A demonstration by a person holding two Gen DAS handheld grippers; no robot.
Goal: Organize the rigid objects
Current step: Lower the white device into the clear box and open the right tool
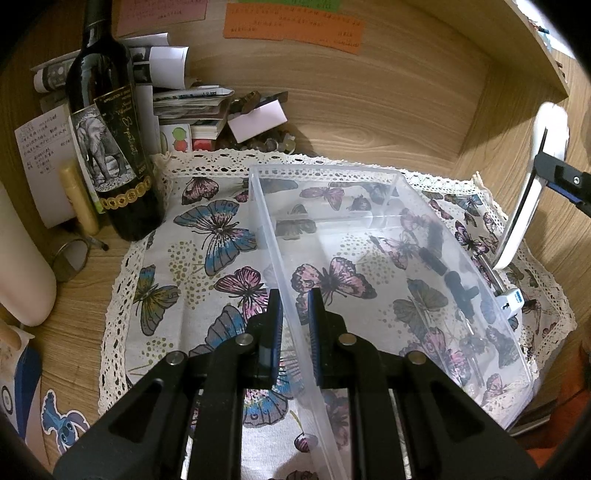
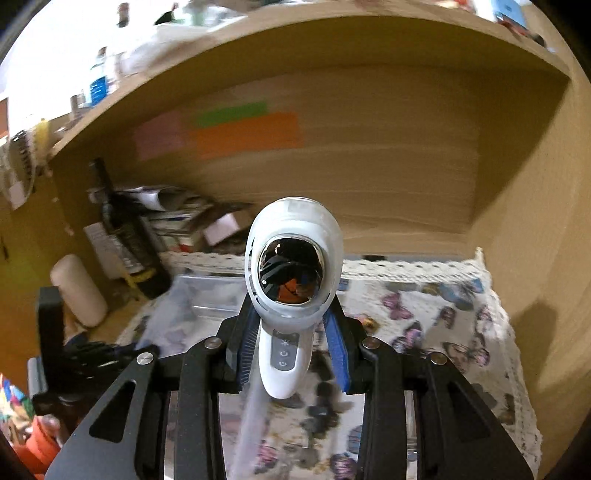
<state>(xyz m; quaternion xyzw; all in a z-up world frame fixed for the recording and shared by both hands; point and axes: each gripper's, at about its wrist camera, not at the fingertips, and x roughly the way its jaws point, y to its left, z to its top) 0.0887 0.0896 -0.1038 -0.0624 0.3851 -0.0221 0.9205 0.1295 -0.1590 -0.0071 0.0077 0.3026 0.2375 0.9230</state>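
A clear plastic bin (image 1: 388,236) sits on a butterfly-print cloth (image 1: 207,236). My left gripper (image 1: 295,299) is shut on the bin's near left wall, one blue pad on each side. My right gripper (image 2: 293,332) is shut on a white handheld device (image 2: 291,280) with a mirrored round face and three buttons on its handle. It holds the device upright in the air above the cloth. In the left wrist view the device (image 1: 532,184) and the right gripper's fingers (image 1: 565,181) show at the right, just outside the bin's right wall. The bin (image 2: 207,295) appears blurred at left in the right wrist view.
A dark wine bottle (image 1: 110,140) stands at the cloth's left rear, beside papers (image 1: 192,107), a gold tube (image 1: 79,199) and a cream cylinder (image 1: 22,266). Wooden walls enclose the back and right, with coloured notes (image 1: 295,26). A small blue-and-white part (image 1: 511,299) lies by the bin.
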